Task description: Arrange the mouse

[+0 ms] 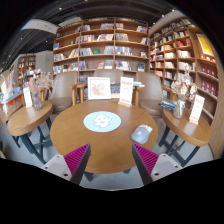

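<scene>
Probably light, hard and smooth, the mouse [141, 133] sits on the bench [75, 140]; the empty hand-held gripper [111, 158], fingers wide, should pinch its flanks.

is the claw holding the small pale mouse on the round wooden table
No, the open claw holds nothing; the small pale mouse lies on the round wooden table, just ahead of the right finger.
</scene>
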### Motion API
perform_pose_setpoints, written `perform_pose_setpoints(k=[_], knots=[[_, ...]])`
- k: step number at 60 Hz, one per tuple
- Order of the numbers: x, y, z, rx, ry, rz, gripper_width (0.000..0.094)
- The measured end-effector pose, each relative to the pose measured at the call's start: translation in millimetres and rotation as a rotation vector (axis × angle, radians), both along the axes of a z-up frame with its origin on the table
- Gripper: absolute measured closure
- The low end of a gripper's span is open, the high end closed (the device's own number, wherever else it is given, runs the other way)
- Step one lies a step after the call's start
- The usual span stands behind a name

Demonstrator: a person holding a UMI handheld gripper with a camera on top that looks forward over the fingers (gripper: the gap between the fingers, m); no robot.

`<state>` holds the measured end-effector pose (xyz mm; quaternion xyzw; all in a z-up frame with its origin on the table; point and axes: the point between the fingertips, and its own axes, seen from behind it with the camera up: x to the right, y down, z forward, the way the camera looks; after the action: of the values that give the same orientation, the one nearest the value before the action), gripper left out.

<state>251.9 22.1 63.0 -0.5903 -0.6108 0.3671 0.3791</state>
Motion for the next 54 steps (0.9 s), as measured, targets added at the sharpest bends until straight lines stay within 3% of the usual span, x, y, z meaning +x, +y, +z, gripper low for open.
perform_pose_setpoints(k=[9,22,54], knots=[[-6,67,15,0.016,-0.011,-0.048,0.0081],[-36,124,0,0.007,-0.027,-0.110,0.0073],[-107,144,-58,-0.036,-0.090,-0.095,0.0082]])
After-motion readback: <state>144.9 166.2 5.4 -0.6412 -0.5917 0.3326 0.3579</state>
